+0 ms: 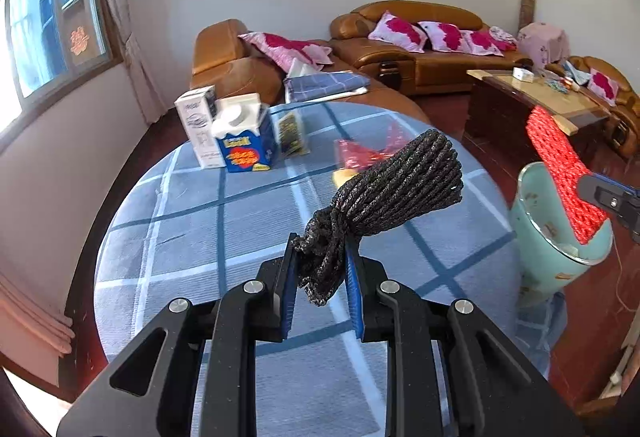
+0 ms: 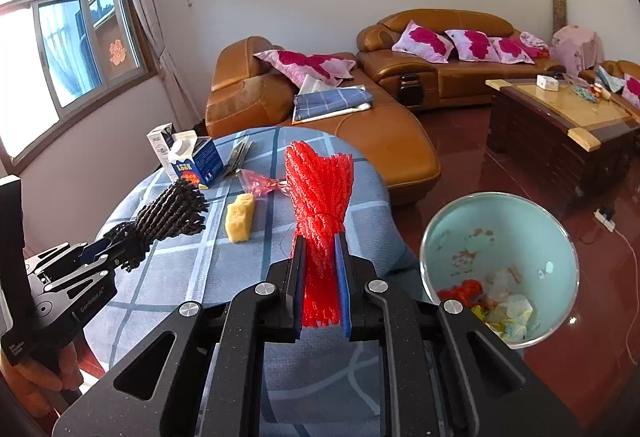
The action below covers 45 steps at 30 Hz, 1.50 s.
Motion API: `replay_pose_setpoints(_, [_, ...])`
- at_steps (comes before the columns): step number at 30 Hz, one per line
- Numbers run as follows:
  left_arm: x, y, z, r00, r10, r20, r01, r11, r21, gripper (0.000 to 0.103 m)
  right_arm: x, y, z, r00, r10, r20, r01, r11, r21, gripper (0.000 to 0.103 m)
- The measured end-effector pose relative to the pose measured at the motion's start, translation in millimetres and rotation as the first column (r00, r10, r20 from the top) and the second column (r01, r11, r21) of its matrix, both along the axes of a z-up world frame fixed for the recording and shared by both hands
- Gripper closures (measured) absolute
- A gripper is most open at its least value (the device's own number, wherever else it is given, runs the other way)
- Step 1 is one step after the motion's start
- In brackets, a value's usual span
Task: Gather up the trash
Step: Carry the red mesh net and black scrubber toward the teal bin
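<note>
A round table (image 2: 168, 261) wears a soft blue cloth with white and dark blue stripes that cross to make squares. Beside its right edge, down on the shiny red floor (image 2: 500, 173), stands a bin (image 2: 448, 225). The bin is smooth and pale green, round at the top, and crumpled bits of paper and wrappers lie at its bottom.

The left claw (image 1: 320, 257) is black with blue pads. It is squeezed tight on a black net (image 1: 384, 193). The net is rough and knotty, bunched thin where the claw pinches it and fanning out fat at the far end. It is held up over the middle of the table.

The right claw (image 2: 320, 253) is pinched tight on a red net (image 2: 320, 193). This net is bright and bumpy like plastic mesh, tied narrow in the middle and spread wide on top. It stands up over the right part of the table, near the edge by the bin.

At the far left edge of the table stand two cartons, close together. The milk carton (image 2: 196, 161) is blue and white, boxy, with a round white cap. The white box (image 2: 160, 145) behind it is tall and thin.

Near the middle lies a yellow sponge (image 2: 240, 217), a bumpy block. Just past it lies a crinkly red wrapper (image 2: 260, 183). A flat packet (image 2: 238, 157) lies near the far edge.
</note>
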<state>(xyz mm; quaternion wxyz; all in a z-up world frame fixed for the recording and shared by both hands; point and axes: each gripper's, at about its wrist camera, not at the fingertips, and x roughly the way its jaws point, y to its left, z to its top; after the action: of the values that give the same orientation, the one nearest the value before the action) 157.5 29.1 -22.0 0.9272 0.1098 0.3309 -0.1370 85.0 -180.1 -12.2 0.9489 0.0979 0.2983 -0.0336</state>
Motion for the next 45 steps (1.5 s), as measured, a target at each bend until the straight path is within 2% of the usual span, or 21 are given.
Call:
replay_pose_setpoints(17, [-15,-59,1,0.993,-0.121,0.006,0.12,0.993,0.012,0.081,-29,-40,-1,0.994,-0.107,0.011,0.107,0.994,0.011,0.089])
replay_pose_setpoints(45, [-20,-132,12,0.967,-0.255,0.027,0.255,0.967,-0.004,0.081,-43,-99,-3,0.965,-0.262,0.006,0.262,0.965,0.008,0.088])
